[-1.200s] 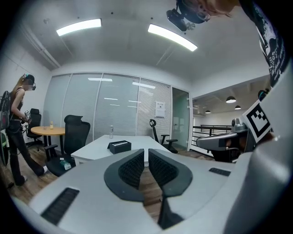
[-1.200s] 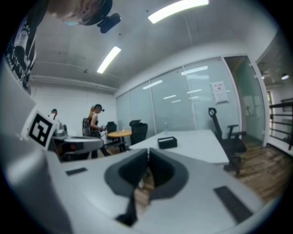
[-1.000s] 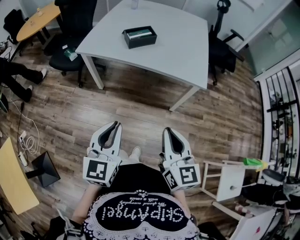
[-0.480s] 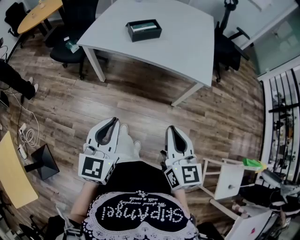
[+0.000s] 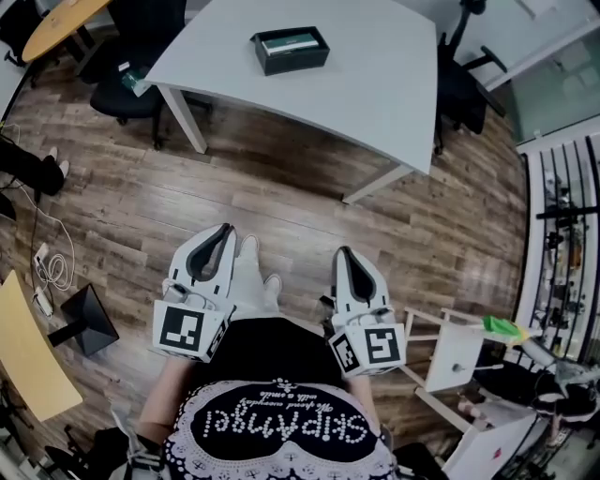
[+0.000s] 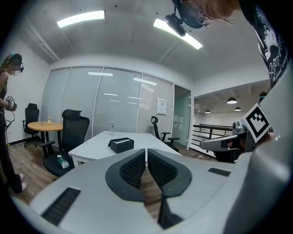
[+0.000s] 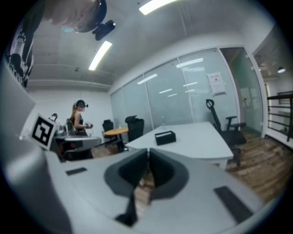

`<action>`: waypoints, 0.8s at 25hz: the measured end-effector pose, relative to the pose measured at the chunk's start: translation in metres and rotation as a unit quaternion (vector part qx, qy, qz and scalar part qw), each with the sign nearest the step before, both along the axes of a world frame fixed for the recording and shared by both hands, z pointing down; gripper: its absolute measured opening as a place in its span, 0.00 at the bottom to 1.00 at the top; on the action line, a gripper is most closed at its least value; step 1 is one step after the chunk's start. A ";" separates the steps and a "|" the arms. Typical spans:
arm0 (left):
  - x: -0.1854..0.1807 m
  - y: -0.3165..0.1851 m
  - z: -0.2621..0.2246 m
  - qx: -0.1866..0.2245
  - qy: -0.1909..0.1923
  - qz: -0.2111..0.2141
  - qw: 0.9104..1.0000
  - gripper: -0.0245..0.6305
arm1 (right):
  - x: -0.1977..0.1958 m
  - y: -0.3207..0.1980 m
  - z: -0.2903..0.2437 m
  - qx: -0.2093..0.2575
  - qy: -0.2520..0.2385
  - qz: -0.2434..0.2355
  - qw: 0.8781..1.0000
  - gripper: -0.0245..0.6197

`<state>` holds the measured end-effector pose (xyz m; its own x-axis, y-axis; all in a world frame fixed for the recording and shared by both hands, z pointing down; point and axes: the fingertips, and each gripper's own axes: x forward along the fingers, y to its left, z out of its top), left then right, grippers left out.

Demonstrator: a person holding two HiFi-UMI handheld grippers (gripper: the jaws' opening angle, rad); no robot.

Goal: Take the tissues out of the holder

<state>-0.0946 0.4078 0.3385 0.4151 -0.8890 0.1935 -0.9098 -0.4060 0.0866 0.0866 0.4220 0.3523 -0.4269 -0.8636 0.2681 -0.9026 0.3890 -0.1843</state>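
Note:
A black tissue holder (image 5: 290, 50) with a pale tissue pack showing in its top stands on the white table (image 5: 375, 84) far ahead; it also shows in the left gripper view as the holder (image 6: 121, 145) and in the right gripper view as the holder (image 7: 165, 137). My left gripper (image 5: 229, 231) is held low near my body over the wood floor, jaws together with nothing between them. My right gripper (image 5: 339, 255) hangs beside it, also shut and empty. Both are well short of the table.
Black office chairs (image 5: 127, 89) stand left of the table and another chair (image 5: 464, 80) at its right. A round wooden table (image 5: 56, 23) is at the far left. A white stool (image 5: 455, 361) stands at my right, a black box (image 5: 82, 323) and cables at my left. A person (image 7: 78, 121) stands by the glass wall.
The table and holder have shifted a little in the head view as I stepped forward. Both grippers stay low and shut, drifting slightly outward.

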 end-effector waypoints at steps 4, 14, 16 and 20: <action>-0.017 -0.032 -0.003 0.000 0.000 0.005 1.000 0.10 | -0.017 -0.032 -0.004 0.000 0.001 0.002 1.000 0.09; -0.050 -0.099 -0.009 0.006 0.009 0.028 1.000 0.10 | -0.053 -0.095 -0.014 0.009 0.009 0.019 1.000 0.09; -0.055 -0.109 -0.010 0.004 0.010 0.028 1.000 0.10 | -0.057 -0.103 -0.012 0.009 0.011 0.025 1.000 0.09; -0.064 -0.122 -0.005 0.002 0.016 0.038 0.999 0.10 | -0.065 -0.115 -0.007 0.003 0.010 0.038 0.999 0.09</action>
